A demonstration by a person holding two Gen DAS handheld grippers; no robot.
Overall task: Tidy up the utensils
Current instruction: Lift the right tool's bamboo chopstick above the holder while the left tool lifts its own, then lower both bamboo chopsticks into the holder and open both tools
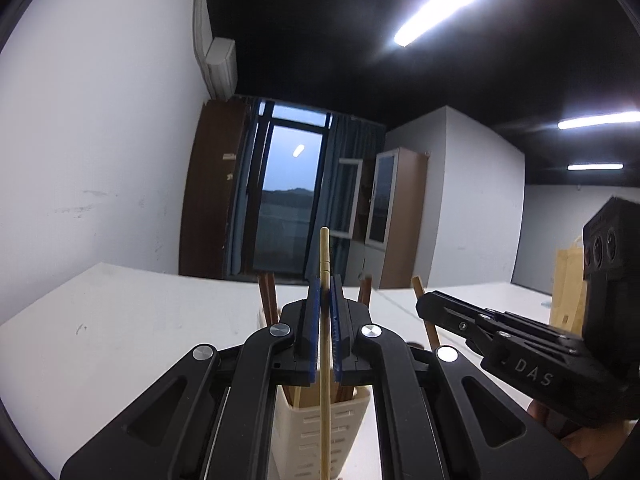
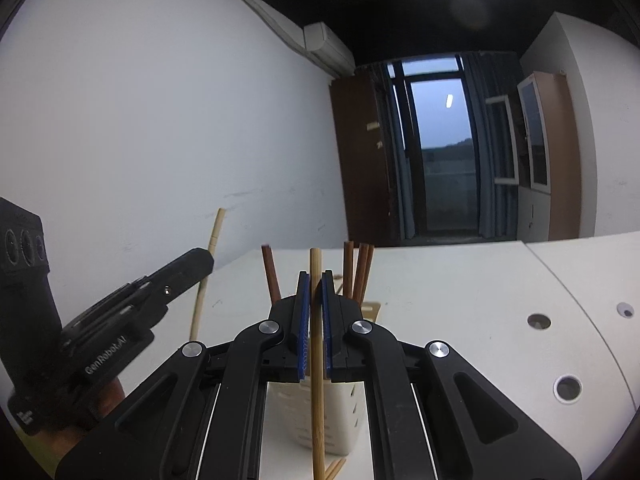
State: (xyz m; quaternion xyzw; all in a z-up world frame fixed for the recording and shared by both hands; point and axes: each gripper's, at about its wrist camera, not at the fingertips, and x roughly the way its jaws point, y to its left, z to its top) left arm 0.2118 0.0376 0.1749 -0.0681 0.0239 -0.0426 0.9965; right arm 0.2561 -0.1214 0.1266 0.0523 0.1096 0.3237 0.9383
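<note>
Holding one pale chopstick (image 1: 325,320) upright, the left claw (image 1: 325,312) is pinched onto it partway down the shaft, its blue pads pressed to either side; the right claw (image 2: 316,312) is pinched the same way onto a second, slightly darker bamboo chopstick (image 2: 317,360), also near vertical. Just behind and below both claws stands the cream slotted holder (image 1: 316,428) on the white table (image 1: 140,320), well in from its far edge, with several dark brown chopsticks (image 2: 358,272) already standing in it; another pale stick or two lies on the table at the holder's foot, in the right wrist view. These sticks look light, thin and stiff, and their smooth round shafts would probably roll or slide in a slack pinch; taking hold near the middle, as here, should keep the lower tip steady enough to aim into the holder's mouth; a grip nearer the top might let the tip swing.
</note>
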